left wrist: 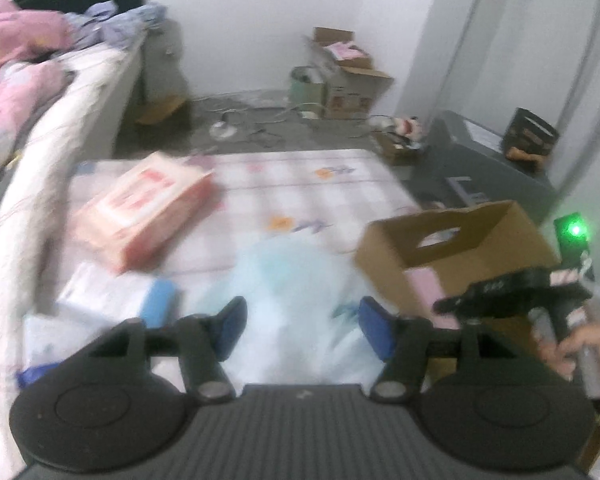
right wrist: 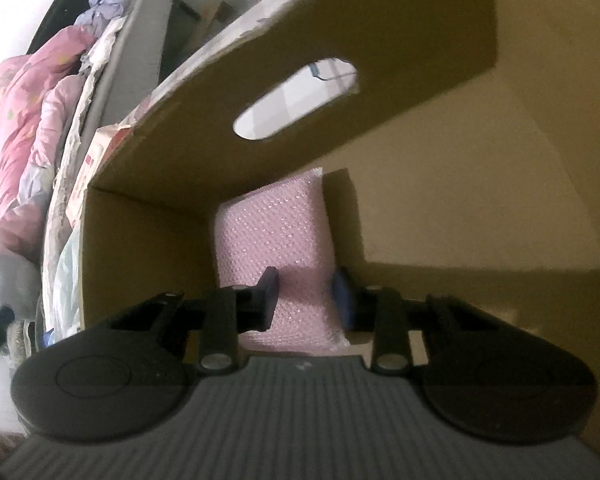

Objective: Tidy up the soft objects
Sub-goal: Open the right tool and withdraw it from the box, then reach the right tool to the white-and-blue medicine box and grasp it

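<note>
My left gripper (left wrist: 302, 328) is open and empty above a pale blue plastic bag (left wrist: 284, 292) lying on the bed sheet. A brown cardboard box (left wrist: 452, 248) with a handle slot stands at the right. My right gripper (right wrist: 306, 300) is inside that box (right wrist: 440, 184), open, its fingers on either side of a pink bubble-wrap pouch (right wrist: 276, 236) lying on the box floor. I cannot tell if the pads touch it. The pink pouch also shows in the left wrist view (left wrist: 424, 288). The right gripper's body (left wrist: 532, 292) shows over the box.
A pink and white carton (left wrist: 148, 208) lies on the sheet at the left. White and blue soft packs (left wrist: 116, 304) lie near the left gripper. A pink quilt (left wrist: 16, 64) is piled on a bed at the left. Boxes (left wrist: 348, 72) and cables clutter the floor behind.
</note>
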A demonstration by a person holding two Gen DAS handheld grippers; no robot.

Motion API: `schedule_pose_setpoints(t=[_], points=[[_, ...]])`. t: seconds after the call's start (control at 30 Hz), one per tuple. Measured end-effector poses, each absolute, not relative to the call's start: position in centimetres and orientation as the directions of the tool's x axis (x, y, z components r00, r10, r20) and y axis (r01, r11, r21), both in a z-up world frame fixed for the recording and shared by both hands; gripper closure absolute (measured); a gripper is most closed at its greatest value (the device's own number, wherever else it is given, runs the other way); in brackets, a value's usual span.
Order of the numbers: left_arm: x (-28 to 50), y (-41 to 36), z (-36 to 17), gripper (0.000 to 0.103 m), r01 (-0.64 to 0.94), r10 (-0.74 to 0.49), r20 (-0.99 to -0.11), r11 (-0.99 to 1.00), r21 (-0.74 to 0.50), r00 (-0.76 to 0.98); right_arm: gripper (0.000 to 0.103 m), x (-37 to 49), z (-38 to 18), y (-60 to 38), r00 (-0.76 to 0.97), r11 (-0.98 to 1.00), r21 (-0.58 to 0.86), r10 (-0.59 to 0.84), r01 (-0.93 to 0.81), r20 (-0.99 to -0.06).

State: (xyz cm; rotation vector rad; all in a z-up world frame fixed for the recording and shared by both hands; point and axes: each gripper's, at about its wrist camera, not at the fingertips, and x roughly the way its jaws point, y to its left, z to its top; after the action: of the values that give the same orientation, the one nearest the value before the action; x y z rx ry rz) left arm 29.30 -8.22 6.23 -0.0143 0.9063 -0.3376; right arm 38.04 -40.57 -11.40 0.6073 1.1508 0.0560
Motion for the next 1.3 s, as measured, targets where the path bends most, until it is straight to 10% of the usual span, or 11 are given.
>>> schedule_pose_setpoints(t=[0.83,1.3], points=[[17.7,5.1,6.0,0.018,0.074,-0.130,-0.653,0.991,-0.112,0.746,0.057,34.5,-1.2,-38.8,0.620,0.927,0.370,0.254,0.063,-0.742],[23.6,8.1,5.5,0.019,0.067,-0.210,-0.685,0.971,-0.230,0.698,0.057,39.6,6.3,-18.7,0.498,0.858,0.384,0.512,-0.342,-0.700]])
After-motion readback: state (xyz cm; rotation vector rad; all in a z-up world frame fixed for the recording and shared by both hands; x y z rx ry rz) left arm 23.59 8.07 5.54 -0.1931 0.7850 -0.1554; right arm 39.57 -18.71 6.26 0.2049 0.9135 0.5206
